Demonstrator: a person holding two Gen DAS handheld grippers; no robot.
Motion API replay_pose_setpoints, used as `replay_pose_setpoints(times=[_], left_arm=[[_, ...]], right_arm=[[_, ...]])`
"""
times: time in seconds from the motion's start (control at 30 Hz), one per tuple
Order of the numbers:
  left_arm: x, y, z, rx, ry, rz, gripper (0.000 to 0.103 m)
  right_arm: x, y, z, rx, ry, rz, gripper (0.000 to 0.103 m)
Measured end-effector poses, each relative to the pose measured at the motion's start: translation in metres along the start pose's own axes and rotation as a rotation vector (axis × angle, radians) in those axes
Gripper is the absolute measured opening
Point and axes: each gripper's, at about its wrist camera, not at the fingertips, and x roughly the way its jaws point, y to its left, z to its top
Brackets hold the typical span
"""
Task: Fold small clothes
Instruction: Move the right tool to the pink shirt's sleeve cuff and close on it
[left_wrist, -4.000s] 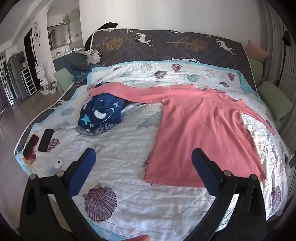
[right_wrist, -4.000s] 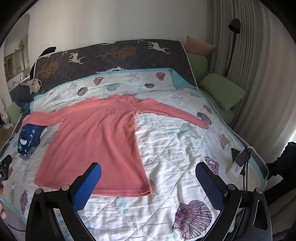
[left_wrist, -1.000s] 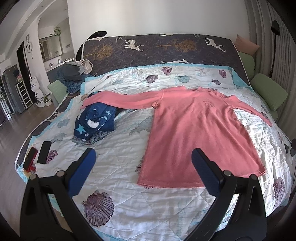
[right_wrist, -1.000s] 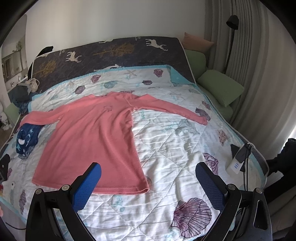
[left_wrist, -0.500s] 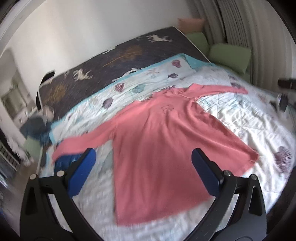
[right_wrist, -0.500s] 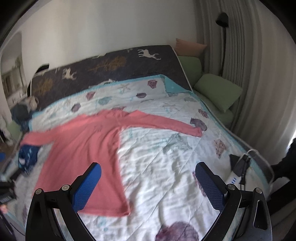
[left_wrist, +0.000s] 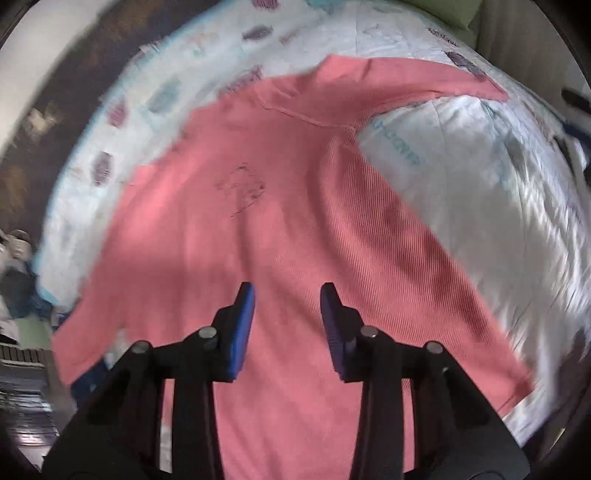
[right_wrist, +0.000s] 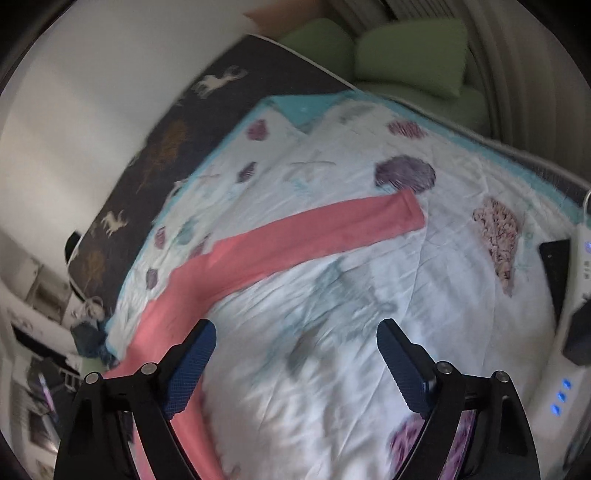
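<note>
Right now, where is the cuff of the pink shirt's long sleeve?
In the right wrist view the sleeve cuff lies flat on the white quilt, upper middle, just below a purple shell print.

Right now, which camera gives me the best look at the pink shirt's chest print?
The left wrist view: the pink shirt fills it, and the dark chest print shows beyond the fingers, though blurred. The right wrist view shows only one outstretched sleeve and a strip of the body's edge, no print.
</note>
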Motion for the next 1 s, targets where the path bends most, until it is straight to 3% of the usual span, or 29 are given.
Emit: replay_pose_setpoints(times=[0.13,0.2,0.4,0.5,0.63,0.73,1.0], left_arm=[[-0.011,-0.01,0.033,0.045,-0.131,-0.076,0.041],[-0.015,-0.025,0.054,0.107,-0.178,-0.126,0.05],[0.012,-0.068,0.115,0.286,-0.134,-0.217,0.051],[0.025,-0.096,0.135,0.377,-0.191,-0.187,0.052],[0.049,-0.133,0.14,0.613,-0.279,-0.005,0.053],[0.062,-0.142,0.132,0.724,-0.31,0.035,0.053],[0.059,-0.145,0.124,0.76,-0.432,0.111,0.053]], right_arm=[[0.034,-0.023,0.024,0.051,0.042,0.013,0.091],[0.048,-0.039,0.036,0.11,0.054,0.046,0.091],[0.078,-0.073,0.06,0.276,0.051,0.11,0.091],[0.087,-0.08,0.067,0.302,0.044,0.096,0.091],[0.1,-0.091,0.074,0.336,0.047,0.104,0.091],[0.104,-0.103,0.076,0.369,0.032,0.091,0.091],[0.12,-0.128,0.086,0.462,0.04,0.141,0.088]])
